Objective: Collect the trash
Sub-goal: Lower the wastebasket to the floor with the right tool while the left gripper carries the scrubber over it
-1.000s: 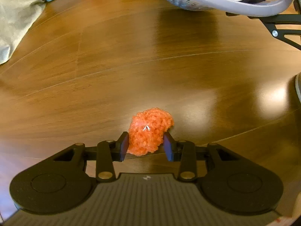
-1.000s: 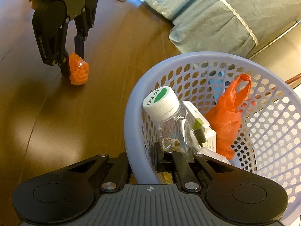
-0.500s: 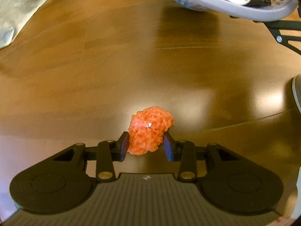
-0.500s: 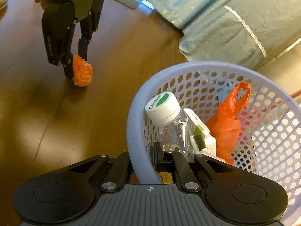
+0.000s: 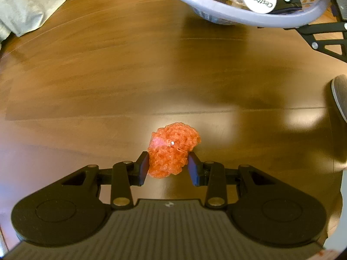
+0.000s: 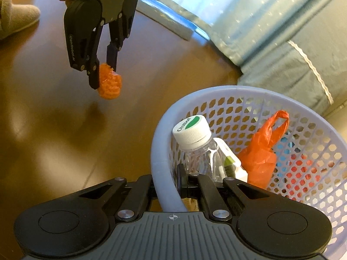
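Note:
My left gripper [image 5: 168,168] is shut on a crumpled orange net wad [image 5: 173,151] and holds it above the wooden floor. From the right wrist camera the same wad [image 6: 109,84] hangs between the left gripper's fingers [image 6: 93,75], clear of the floor. My right gripper [image 6: 167,187] is shut on the rim of a lavender mesh basket [image 6: 158,151]. Inside the basket lie a clear bottle with a white and green cap [image 6: 193,130], a small carton [image 6: 229,160] and an orange plastic bag [image 6: 262,151]. The basket [image 5: 238,15] appears at the top of the left wrist view.
The floor is polished brown wood [image 5: 108,75]. Pale cloth [image 5: 26,2] lies at the upper left of the left wrist view. Blue-green fabric with lace trim [image 6: 282,32] drapes behind the basket. A grey slipper [image 6: 15,17] is at the far left.
The left gripper has lifted the orange wad off the floor and carried it toward the basket. The basket, still held by the right gripper, looms larger in the left wrist view.

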`<action>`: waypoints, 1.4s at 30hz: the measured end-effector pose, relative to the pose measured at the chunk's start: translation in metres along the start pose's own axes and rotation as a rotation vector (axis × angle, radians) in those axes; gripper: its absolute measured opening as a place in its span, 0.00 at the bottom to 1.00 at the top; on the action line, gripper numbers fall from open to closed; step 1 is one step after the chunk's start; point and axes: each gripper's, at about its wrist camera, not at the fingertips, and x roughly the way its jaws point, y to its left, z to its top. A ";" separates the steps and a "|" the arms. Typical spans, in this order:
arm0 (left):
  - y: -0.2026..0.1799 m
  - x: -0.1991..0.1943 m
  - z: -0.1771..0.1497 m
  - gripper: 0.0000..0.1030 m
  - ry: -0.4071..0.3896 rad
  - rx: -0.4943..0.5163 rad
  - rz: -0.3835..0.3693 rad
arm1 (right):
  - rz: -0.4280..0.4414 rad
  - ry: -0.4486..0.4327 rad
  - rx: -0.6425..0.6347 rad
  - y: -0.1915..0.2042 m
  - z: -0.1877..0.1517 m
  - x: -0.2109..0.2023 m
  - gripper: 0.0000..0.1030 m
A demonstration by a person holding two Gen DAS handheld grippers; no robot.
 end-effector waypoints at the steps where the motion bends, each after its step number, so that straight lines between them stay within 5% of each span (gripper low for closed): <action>1: 0.000 -0.004 -0.003 0.32 0.002 -0.003 0.004 | 0.011 -0.009 -0.003 0.001 0.004 0.000 0.01; 19: 0.042 -0.095 -0.099 0.32 -0.003 -0.183 0.092 | 0.347 -0.236 -0.068 0.015 0.089 0.002 0.00; 34: 0.066 -0.140 -0.123 0.32 -0.080 -0.422 0.072 | 0.586 -0.261 0.044 0.000 0.151 0.018 0.03; 40: 0.058 -0.172 -0.124 0.32 -0.103 -0.501 0.053 | 0.563 -0.194 -0.017 0.006 0.153 0.007 0.17; 42: 0.059 -0.181 -0.122 0.32 -0.110 -0.515 0.052 | 0.550 -0.177 -0.059 0.010 0.153 0.004 0.37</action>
